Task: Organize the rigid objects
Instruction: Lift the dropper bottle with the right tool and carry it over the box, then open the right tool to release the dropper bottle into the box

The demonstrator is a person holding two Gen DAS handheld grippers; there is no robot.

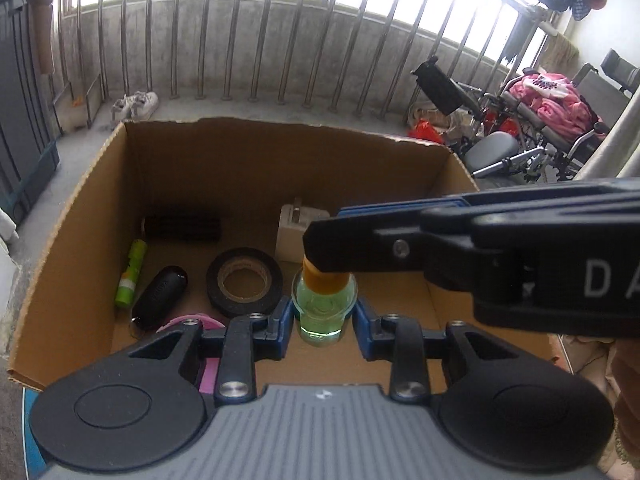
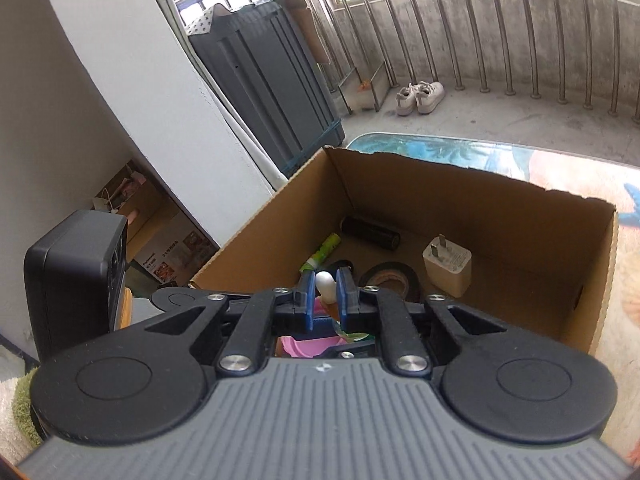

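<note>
A cardboard box (image 1: 92,184) holds a black tape roll (image 1: 244,282), a white charger plug (image 1: 294,236), a green tube (image 1: 131,272), a black key fob (image 1: 162,298), a black cylinder (image 1: 182,226) and a pink item (image 1: 210,322). My left gripper (image 1: 323,316) is shut on a small bottle of green liquid (image 1: 323,304) with an orange collar, held over the box. My right gripper (image 2: 325,290) is shut on the bottle's white tip (image 2: 326,284); it reaches in from the right in the left wrist view (image 1: 320,252). The box (image 2: 500,200) also shows in the right wrist view.
The box stands on a patterned mat (image 2: 440,148) on a concrete balcony floor. A railing (image 1: 280,40), white shoes (image 2: 420,96), a grey crate (image 2: 272,76), a black device (image 2: 76,272) and a wheelchair with pink cloth (image 1: 552,104) stand around.
</note>
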